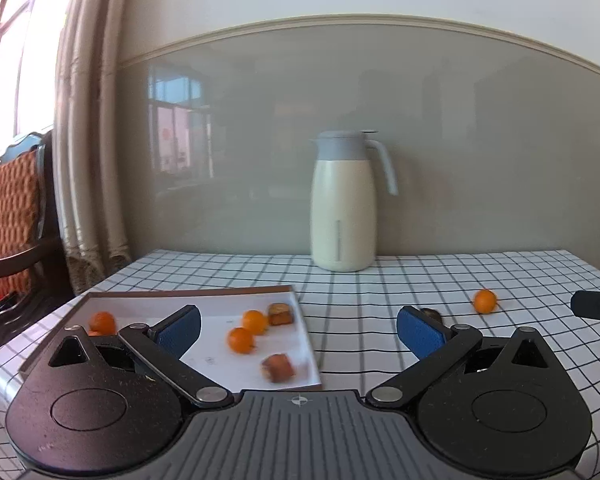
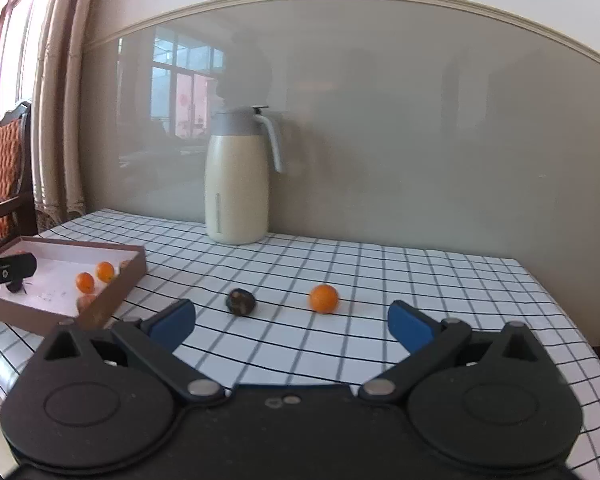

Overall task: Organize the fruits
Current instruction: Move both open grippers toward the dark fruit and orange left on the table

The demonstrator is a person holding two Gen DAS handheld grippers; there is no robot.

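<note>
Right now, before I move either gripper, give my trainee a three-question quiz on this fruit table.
1. True or false: the right gripper is shut on an orange.
2. Which loose items lie on the tablecloth outside the tray?
A. one orange and one dark fruit
B. two oranges
C. nothing
3. Fill in: the cream jug stands against the ____.

Key:
1. False; both it and the left gripper are open and empty.
2. A: the loose orange and the dark fruit.
3. Wall.

My grippers' fingers (image 2: 176, 320): matt black plastic, blue textured pads; tablecloth (image 2: 340, 272): glossy checked. Tray (image 2: 116, 292): brown card; jug (image 2: 236, 184): smooth cream.
</note>
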